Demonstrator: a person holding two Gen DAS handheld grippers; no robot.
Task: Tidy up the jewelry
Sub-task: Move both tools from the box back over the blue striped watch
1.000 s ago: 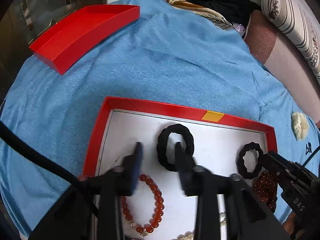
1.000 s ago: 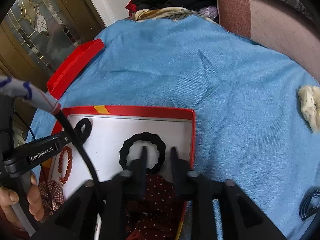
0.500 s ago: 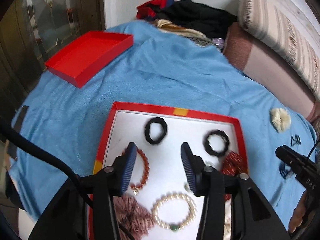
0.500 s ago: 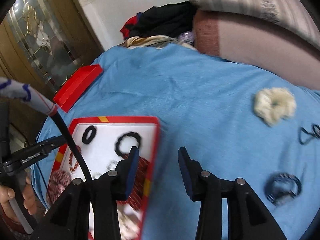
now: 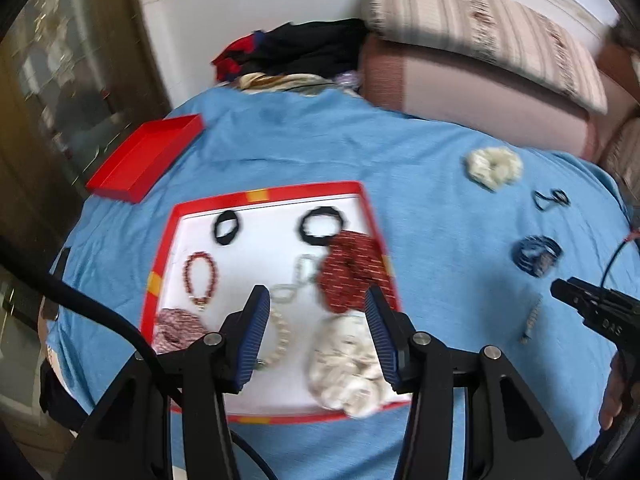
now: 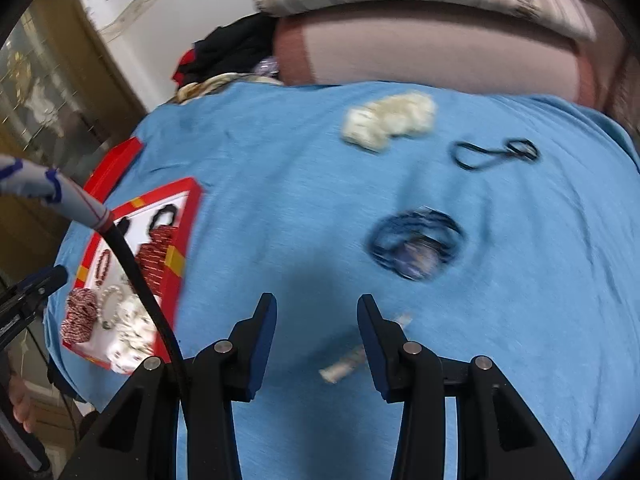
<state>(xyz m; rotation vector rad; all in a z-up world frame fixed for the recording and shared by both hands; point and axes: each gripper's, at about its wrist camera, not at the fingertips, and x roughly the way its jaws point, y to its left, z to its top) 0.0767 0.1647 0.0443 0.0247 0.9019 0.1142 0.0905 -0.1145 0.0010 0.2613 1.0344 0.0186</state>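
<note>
A red-rimmed white tray (image 5: 362,200) lies on the blue cloth and holds two black hair ties (image 5: 226,228), a red bead bracelet (image 5: 200,278), a pearl bracelet (image 5: 282,320), a red scrunchie (image 5: 352,270) and other scrunchies. My left gripper (image 5: 316,312) is open and empty above the tray. My right gripper (image 6: 316,316) is open and empty over bare cloth, right of the tray (image 6: 186,220). On the cloth lie a blue bracelet bundle (image 6: 416,244), a cream scrunchie (image 6: 390,118), thin black ties (image 6: 496,154) and a small pale clip (image 6: 346,364).
A red box lid (image 5: 144,158) lies at the far left of the cloth. Clothes (image 5: 296,54) are piled at the back. A striped cushion (image 5: 480,36) and pink sofa (image 5: 472,92) border the far edge.
Both grippers have lifted and pulled back from the tray. The right gripper has swung right over the loose items, and its jaws have opened wider.
</note>
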